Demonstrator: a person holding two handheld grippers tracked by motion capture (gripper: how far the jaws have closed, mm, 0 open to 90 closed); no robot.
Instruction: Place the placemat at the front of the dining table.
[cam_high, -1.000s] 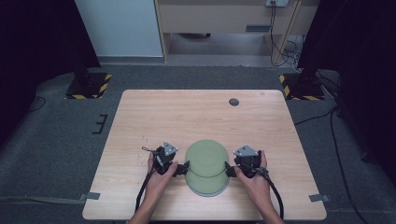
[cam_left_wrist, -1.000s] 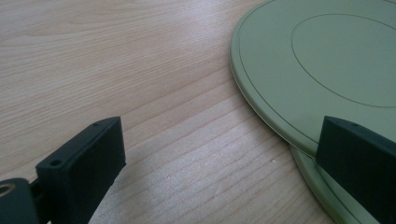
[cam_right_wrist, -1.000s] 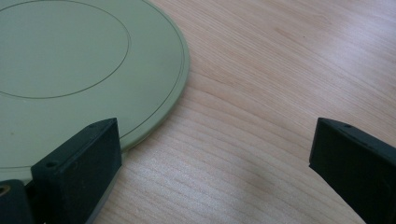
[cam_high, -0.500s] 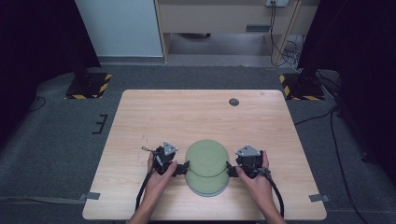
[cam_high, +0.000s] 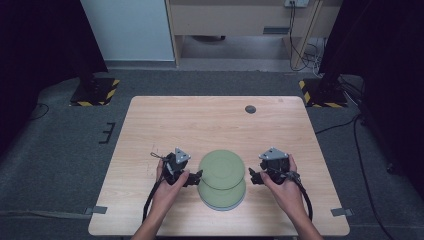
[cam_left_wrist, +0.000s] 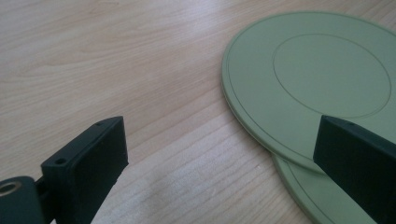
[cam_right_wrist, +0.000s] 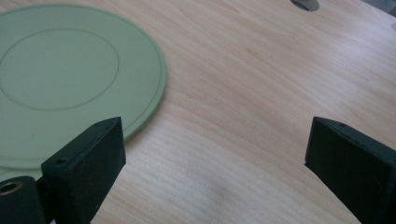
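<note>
- pale wooden table (cam_high: 210, 120) stands on dark grey carpet (cam_high: 60, 150), grain running across.
- lower green plate (cam_high: 222, 196) lies flat on the table near the front edge.
- upper green plate (cam_high: 221, 169) sits on the lower one, shifted toward the far side.
- small round dark spot (cam_high: 250, 109) near the table's far edge.

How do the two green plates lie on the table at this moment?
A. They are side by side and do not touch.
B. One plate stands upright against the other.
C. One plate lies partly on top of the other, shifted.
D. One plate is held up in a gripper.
C: the upper green plate lies flat on the lower green plate, shifted so the lower one's edge shows, and both grippers are open.
</note>
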